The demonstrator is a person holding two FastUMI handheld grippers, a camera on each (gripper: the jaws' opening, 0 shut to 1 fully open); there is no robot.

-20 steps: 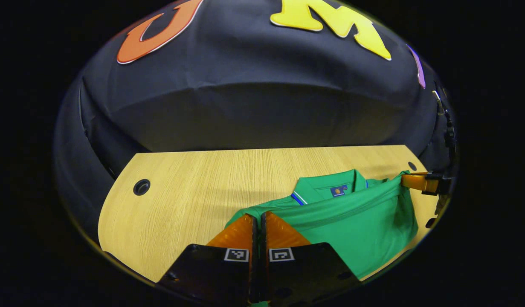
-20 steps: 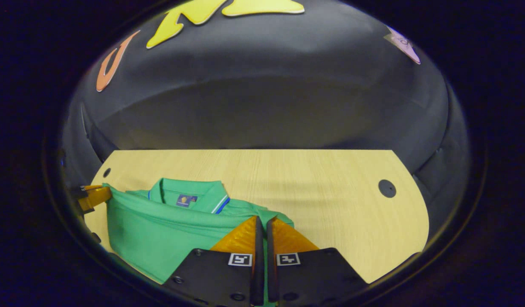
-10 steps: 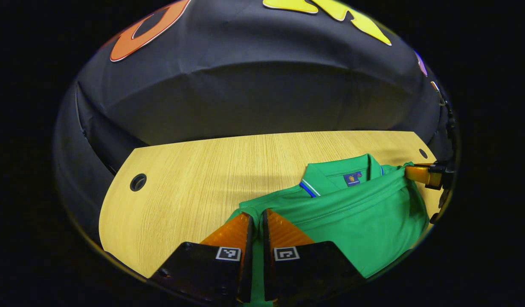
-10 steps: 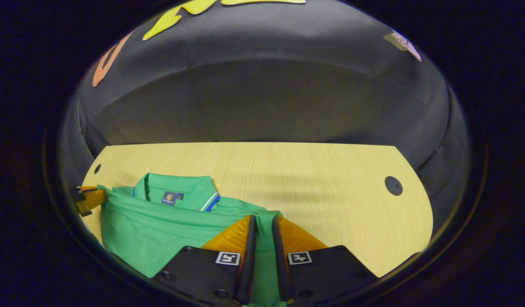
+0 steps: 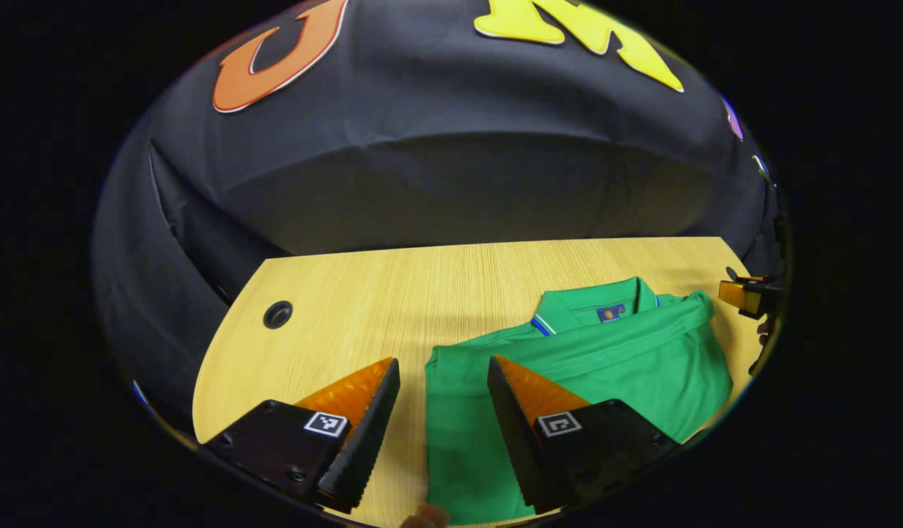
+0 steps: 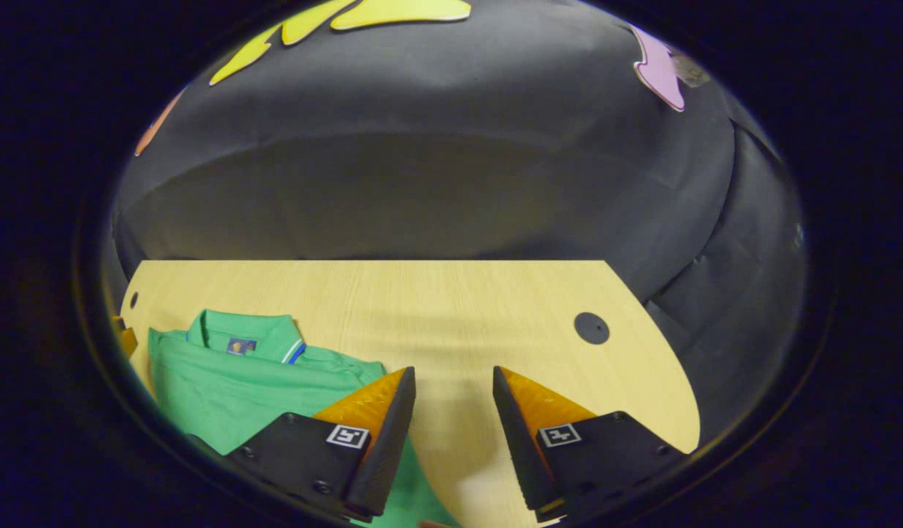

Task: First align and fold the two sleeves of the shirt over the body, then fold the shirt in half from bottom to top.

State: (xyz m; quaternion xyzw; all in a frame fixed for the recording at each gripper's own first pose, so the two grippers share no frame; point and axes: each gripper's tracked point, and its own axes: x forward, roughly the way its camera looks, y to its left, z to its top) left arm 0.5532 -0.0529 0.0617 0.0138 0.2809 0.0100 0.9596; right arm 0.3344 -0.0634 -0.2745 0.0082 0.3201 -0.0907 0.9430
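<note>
the green shirt (image 5: 568,367) lies folded flat on the tabletop (image 5: 392,293), its hem edge brought up to just below the collar (image 5: 590,304), so the bottom-to-top fold looks done. no sleeve sticks out past the body, which suggests the sleeve folds are done too. by my judgement the task is all but finished, with only pulling the claws away or a little smoothing left.

the left claw (image 5: 440,381) is wide open and holds nothing; its fingers straddle the shirt's left edge, one over bare wood, one over the cloth. the right claw (image 6: 451,392) is also spread wide and empty, one finger over the shirt's right edge, the other over bare tabletop.

the shirt sits toward the near edge of the tabletop, about midway between the two cable holes (image 5: 277,314). it forms a neat, compact rectangle with a small blue label inside the collar and faint diagonal creases across the top layer.
</note>
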